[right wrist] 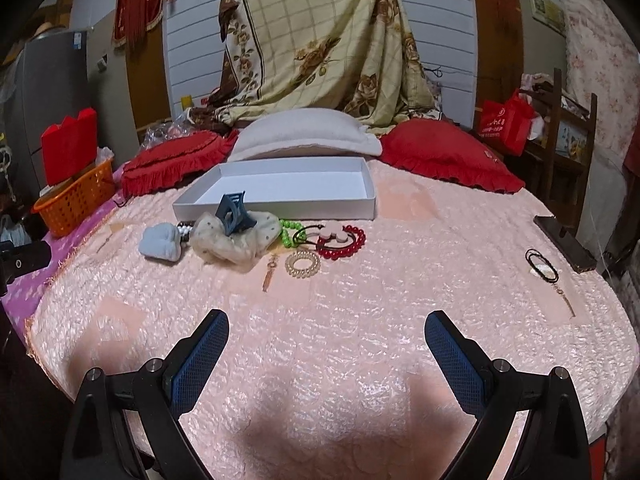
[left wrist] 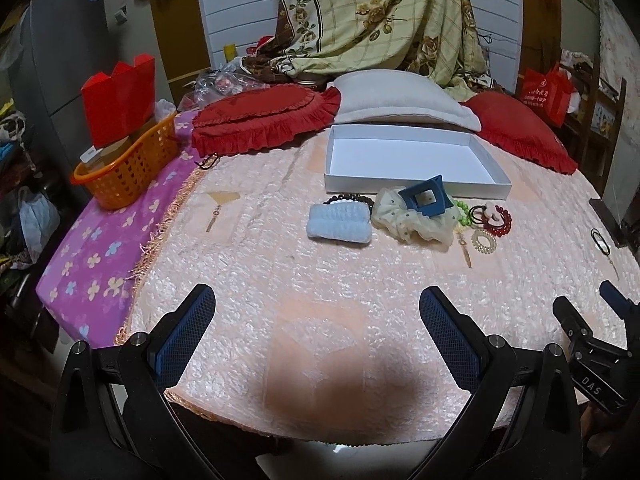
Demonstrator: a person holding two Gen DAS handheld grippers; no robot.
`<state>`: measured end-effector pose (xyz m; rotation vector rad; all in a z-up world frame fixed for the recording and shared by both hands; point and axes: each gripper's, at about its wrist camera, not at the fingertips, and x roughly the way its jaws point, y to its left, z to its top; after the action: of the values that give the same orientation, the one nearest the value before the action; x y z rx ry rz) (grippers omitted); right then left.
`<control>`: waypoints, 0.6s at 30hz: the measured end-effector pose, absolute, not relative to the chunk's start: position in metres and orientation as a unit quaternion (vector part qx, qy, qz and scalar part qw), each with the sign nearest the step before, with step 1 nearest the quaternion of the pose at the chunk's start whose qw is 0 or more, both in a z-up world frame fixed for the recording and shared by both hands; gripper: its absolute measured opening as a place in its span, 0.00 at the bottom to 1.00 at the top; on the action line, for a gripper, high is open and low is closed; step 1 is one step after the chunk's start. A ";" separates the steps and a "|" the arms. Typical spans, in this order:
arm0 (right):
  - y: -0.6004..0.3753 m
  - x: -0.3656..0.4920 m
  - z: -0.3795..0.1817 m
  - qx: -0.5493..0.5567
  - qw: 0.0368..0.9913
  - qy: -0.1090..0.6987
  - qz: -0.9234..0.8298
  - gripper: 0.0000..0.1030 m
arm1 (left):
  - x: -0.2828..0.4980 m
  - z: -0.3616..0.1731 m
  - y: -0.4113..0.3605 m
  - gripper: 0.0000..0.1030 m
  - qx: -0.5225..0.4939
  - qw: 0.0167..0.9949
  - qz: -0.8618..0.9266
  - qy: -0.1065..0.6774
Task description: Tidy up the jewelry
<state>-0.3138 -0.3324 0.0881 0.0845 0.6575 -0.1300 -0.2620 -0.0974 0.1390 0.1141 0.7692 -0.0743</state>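
Observation:
A shallow white box point(left wrist: 416, 158) point(right wrist: 280, 188) lies open on the pink bedspread. In front of it sits a pile of accessories: a blue claw clip point(left wrist: 426, 200) point(right wrist: 234, 214) on a cream scrunchie point(left wrist: 412, 222) point(right wrist: 236, 242), a light blue scrunchie point(left wrist: 339, 224) point(right wrist: 162, 244), green beads point(right wrist: 290, 234), a red bead bracelet point(left wrist: 500, 220) point(right wrist: 344, 242), a clear coil hair tie point(left wrist: 483, 240) point(right wrist: 302, 265). A black hair tie point(right wrist: 541, 266) lies apart at the right. My left gripper point(left wrist: 316, 312) and right gripper point(right wrist: 326, 334) are open and empty, well short of the pile.
Red cushions point(left wrist: 264, 118) point(right wrist: 444, 154) and a white pillow point(left wrist: 400, 98) lie behind the box. An orange basket point(left wrist: 128, 164) stands at the bed's left edge. A dark flat object point(right wrist: 564, 242) lies at the right edge. The right gripper's body point(left wrist: 592, 344) shows in the left wrist view.

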 end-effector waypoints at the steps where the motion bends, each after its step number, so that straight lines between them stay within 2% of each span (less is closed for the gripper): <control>1: -0.333 -0.314 0.087 0.042 0.943 0.324 -0.064 0.95 | -0.262 0.138 -0.097 1.00 0.055 0.924 -0.037 0.376; 18: -0.328 -0.310 0.080 0.037 0.938 0.337 -0.066 0.95 | -0.261 0.133 -0.095 1.00 0.050 0.923 -0.034 0.381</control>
<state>-0.3102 -0.3281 0.0800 0.0755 0.6887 -0.1346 -0.2612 -0.0949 0.1329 0.1034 0.7821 -0.0690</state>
